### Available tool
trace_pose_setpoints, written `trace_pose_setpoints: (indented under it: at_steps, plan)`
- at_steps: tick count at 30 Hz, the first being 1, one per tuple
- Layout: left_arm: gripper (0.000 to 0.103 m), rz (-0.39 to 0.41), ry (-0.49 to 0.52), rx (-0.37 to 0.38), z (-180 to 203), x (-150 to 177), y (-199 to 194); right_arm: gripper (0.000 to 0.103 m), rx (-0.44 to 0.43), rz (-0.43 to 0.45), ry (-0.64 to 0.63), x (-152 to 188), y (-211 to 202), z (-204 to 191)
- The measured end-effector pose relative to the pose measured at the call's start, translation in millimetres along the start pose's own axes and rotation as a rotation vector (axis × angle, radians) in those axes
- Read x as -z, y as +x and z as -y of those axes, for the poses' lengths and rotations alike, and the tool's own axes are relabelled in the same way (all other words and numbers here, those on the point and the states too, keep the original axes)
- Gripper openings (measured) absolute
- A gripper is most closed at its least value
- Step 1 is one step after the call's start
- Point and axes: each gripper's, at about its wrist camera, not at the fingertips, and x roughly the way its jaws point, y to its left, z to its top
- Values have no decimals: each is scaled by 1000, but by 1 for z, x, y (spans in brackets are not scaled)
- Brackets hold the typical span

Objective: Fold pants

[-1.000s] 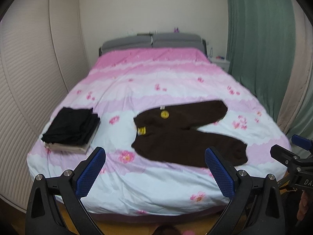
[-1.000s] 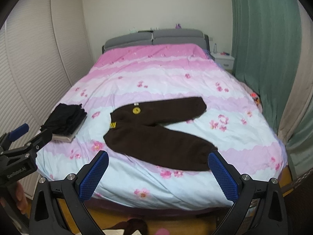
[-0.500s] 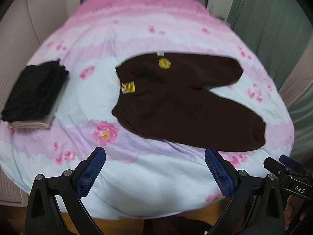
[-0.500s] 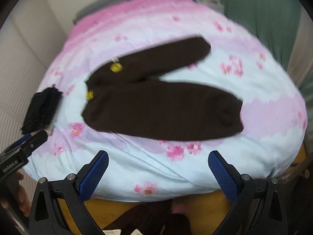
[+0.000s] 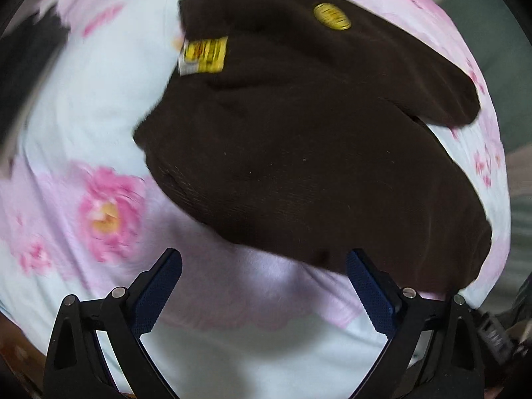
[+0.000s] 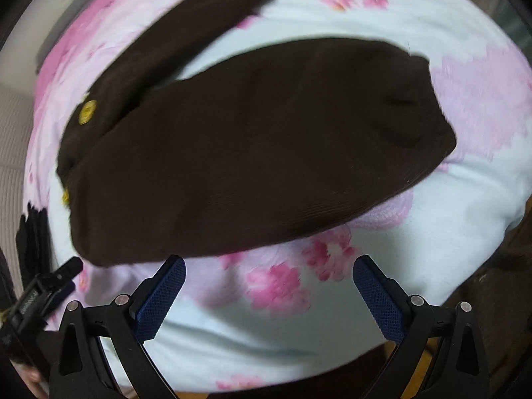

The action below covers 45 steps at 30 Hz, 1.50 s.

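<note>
Dark brown pants (image 5: pixel 299 139) lie flat on a pink and pale blue flowered bedspread (image 5: pixel 99 99), waist to the left with a yellow tag (image 5: pixel 202 54) and a round yellow badge (image 5: pixel 332 16), legs spread to the right. My left gripper (image 5: pixel 264 262) is open and empty, just short of the near leg's lower edge by the waist. In the right wrist view the pants (image 6: pixel 249 153) fill the middle. My right gripper (image 6: pixel 269 266) is open and empty, just below the near leg's edge. The left gripper also shows in the right wrist view (image 6: pixel 43 292).
A stack of folded dark clothes (image 5: pixel 26 63) lies at the bed's left side, also visible in the right wrist view (image 6: pixel 33 239). The bedspread (image 6: pixel 449 199) ends at the near edge of the bed, with wooden floor below.
Both grippers have moved forward and down from a standing view of the whole bed to close over the pants' near edge. Both stayed open. The pants have not moved.
</note>
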Motion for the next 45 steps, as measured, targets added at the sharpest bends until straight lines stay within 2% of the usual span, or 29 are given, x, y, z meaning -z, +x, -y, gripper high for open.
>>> trace_pose_setpoints:
  at_steps: [2,7,10,12,13,14,15,16,17,18,19,20,22,26,32,33,34,37,40,43,45]
  plan:
    - [100,-16,-28,12,-3,-3,11,98,-3,-25,28,-6,12,8]
    - [99,-70,-102,39,-10,-9,43,98,-7,-48,59,-19,33,15]
    - [92,-76,-152,67,-12,-15,49,96,6,-54,44,-29,42,14]
    - [82,-81,-173,88,-10,-23,50,90,6,-65,34,-37,49,14]
    - [80,-82,-174,88,-9,-25,50,83,13,-71,30,-40,51,14]
    - [73,-81,-176,81,-8,-28,48,74,19,-78,30,-45,53,14]
    - [62,-72,-181,76,-7,-30,44,69,20,-81,32,-48,53,16]
    - [56,-60,-185,71,-7,-31,40,60,21,-83,37,-51,52,18]
    - [44,-47,-192,64,-7,-32,33,47,19,-82,40,-54,50,20]
    - [38,-31,-199,73,-10,-31,25,40,22,-77,38,-55,44,24]
    - [37,-21,-205,89,-11,-31,19,30,22,-75,34,-57,39,27]
    - [34,-3,-218,122,-14,-29,10,26,5,-68,32,-60,30,30]
    - [32,23,-224,143,-14,-27,-5,23,-24,-44,14,-65,12,31]
    - [28,107,-170,140,0,-19,-46,21,-69,39,-67,-74,-37,21]
    - [26,213,-185,171,-6,-19,-110,20,-157,159,-138,-97,-111,13]
    - [26,226,-182,172,-7,-18,-115,20,-160,163,-144,-88,-122,-14]
    - [26,236,-178,174,-9,-18,-122,19,-176,164,-151,-90,-131,-16]
    - [25,252,-186,184,-9,-20,-131,19,-210,171,-184,-90,-154,-10]
    - [25,254,-197,183,-7,-23,-147,19,-221,188,-211,-94,-159,-17]
    - [25,232,-225,162,8,-29,-145,19,-244,197,-202,-105,-162,-34]
    - [25,191,-254,143,12,-35,-142,19,-266,207,-190,-119,-167,-36]
